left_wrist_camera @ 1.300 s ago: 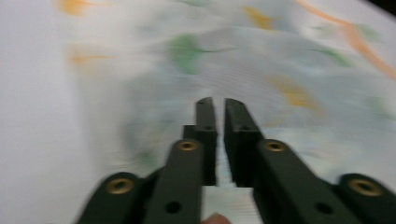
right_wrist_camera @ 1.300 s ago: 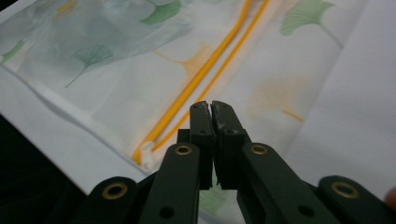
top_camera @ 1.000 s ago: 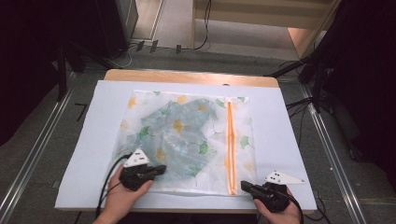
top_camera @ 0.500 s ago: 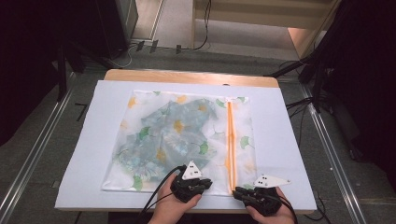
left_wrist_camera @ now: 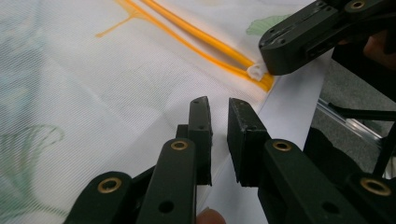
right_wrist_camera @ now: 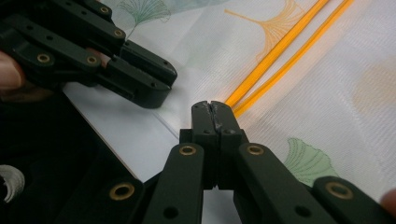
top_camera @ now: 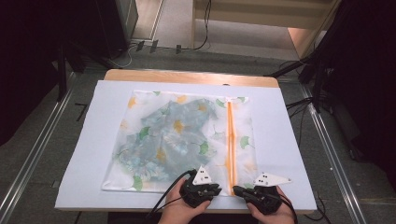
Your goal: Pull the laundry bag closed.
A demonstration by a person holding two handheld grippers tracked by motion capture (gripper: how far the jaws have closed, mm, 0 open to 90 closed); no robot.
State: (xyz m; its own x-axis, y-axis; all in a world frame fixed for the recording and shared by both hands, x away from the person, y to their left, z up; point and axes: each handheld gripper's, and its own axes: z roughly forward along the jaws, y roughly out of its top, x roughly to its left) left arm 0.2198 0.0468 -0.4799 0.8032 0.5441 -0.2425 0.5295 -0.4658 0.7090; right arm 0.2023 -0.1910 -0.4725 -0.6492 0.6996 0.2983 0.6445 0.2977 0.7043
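Mesh laundry bag [top_camera: 187, 135] lies flat on the white sheet [top_camera: 88, 140] over the tabletop, ginkgo-leaf print, a blue-green patterned garment [top_camera: 168, 140] showing through the mesh inside. Orange zipper [top_camera: 230, 140] runs front to back near the bag's right side. Both grippers sit at the bag's near edge, close together, one each side of the zipper's near end.

Left gripper [left_wrist_camera: 218, 109]: fingers just been parting, now a narrow gap btwn them, nothing pinched; tips hover over the bag's near edge, just left of the zipper. In the high view it sits at [top_camera: 211, 189].

Right gripper [right_wrist_camera: 213, 108]: fingers clenched tight together at the zipper's near end. Left gripper view shows its tip right at the white zipper pull [left_wrist_camera: 255, 72]; can't tell if the pull is actually pinched. High view has it at [top_camera: 238, 190].
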